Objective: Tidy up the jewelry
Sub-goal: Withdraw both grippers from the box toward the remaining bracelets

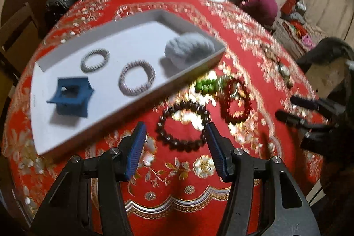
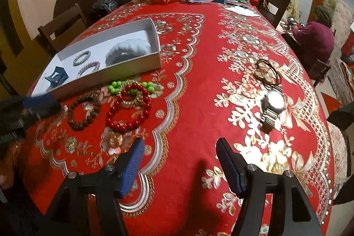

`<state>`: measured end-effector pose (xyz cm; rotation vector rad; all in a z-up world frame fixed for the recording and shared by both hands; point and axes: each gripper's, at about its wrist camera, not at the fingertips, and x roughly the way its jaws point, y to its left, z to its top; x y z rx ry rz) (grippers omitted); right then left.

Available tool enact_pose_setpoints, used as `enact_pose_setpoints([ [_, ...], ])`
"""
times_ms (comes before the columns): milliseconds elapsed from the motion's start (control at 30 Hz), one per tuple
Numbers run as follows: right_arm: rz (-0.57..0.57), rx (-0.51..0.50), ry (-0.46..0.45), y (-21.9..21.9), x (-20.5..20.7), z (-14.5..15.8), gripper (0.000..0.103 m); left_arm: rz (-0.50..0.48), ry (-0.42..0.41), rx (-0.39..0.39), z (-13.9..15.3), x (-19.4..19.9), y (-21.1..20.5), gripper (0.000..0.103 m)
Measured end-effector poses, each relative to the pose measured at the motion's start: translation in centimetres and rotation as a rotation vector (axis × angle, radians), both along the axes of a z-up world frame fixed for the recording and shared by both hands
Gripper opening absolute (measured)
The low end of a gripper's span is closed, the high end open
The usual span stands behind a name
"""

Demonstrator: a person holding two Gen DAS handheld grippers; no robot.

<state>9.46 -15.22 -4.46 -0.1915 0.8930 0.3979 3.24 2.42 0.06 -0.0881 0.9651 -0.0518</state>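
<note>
Bracelets [image 2: 85, 112] beside white box [image 2: 132, 63] (left tongs [image 1: 176, 136] spread).

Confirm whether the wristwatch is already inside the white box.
No, the wristwatch lies on the red tablecloth, well to the right of the white box.

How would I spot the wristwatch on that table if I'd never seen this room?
Start at the white box on the red tablecloth, then look far to its right. There, beyond the bead bracelets, lies the wristwatch, nearer than some thin black rings. It alone has a round pale dial and metal link band.
</note>
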Motion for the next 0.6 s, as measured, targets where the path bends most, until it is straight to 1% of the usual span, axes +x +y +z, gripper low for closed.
enact_pose_setpoints([
  [67, 0.007, 0.019, -0.004, 0.4, 0.3, 0.1, 0.065, 0.032, 0.003, 0.005, -0.2, 0.2, 0.5, 0.055],
  [133, 0.015, 0.024, -0.005, 0.9, 0.5, 0.1, 0.065, 0.067, 0.004, -0.011, -0.4, 0.4, 1.4, 0.055],
  [200, 0.028, 0.025, -0.014, 1.4, 0.7, 0.2, 0.065, 0.082, 0.02, -0.024, -0.8, 0.7, 1.9, 0.055],
  [300, 0.033, 0.02, -0.018, 1.9, 0.9, 0.0, 0.065, 0.077, 0.056, -0.038, -1.9, 1.1, 2.1, 0.055],
  [400, 0.034, 0.024, -0.022, 2.1, 1.1, -0.2, 0.065, 0.077, 0.077, -0.029, -2.6, 1.7, 1.9, 0.055],
  [600, 0.022, 0.023, -0.025, 2.3, 1.7, -0.2, 0.065, 0.077, 0.069, 0.008, -2.7, 2.0, 1.6, 0.055],
])
